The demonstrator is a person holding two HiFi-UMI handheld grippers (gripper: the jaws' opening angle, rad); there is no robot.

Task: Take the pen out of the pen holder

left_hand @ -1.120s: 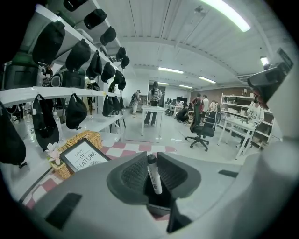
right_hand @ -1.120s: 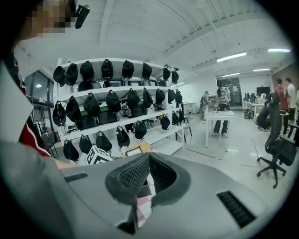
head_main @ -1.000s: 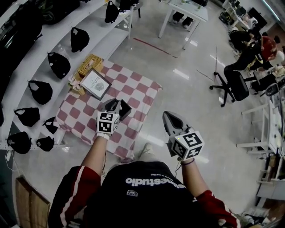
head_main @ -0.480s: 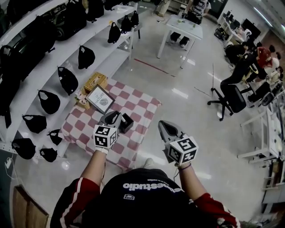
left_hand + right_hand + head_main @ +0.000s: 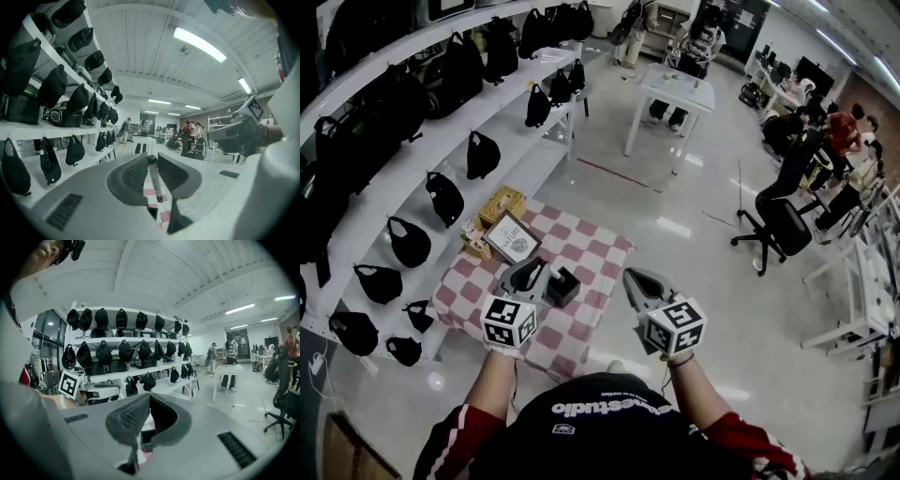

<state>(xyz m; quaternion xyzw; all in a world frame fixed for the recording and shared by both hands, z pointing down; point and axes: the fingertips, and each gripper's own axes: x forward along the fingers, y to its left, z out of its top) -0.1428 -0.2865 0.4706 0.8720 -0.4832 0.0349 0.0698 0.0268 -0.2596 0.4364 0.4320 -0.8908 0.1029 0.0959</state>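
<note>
Below, the checkered counter (image 5: 591, 247) is carrying the pen holder (image 5: 563, 286); my left gripper (image 5: 151, 161) is pinching the pen (image 5: 156, 185), and my right gripper (image 5: 149, 401) is hanging pressed together.

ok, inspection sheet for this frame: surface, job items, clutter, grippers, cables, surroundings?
Surface: red-and-white checked cloth.
Job's things: pen out of the black pen holder, which stands on the cloth.
Clutter: framed picture, woven box.
Grippers: left gripper shut on the pen; right gripper shut, empty.
Cables: nothing seen.
Surroundings: shelves hung with black bags, white table, office chair, people at desks.
</note>
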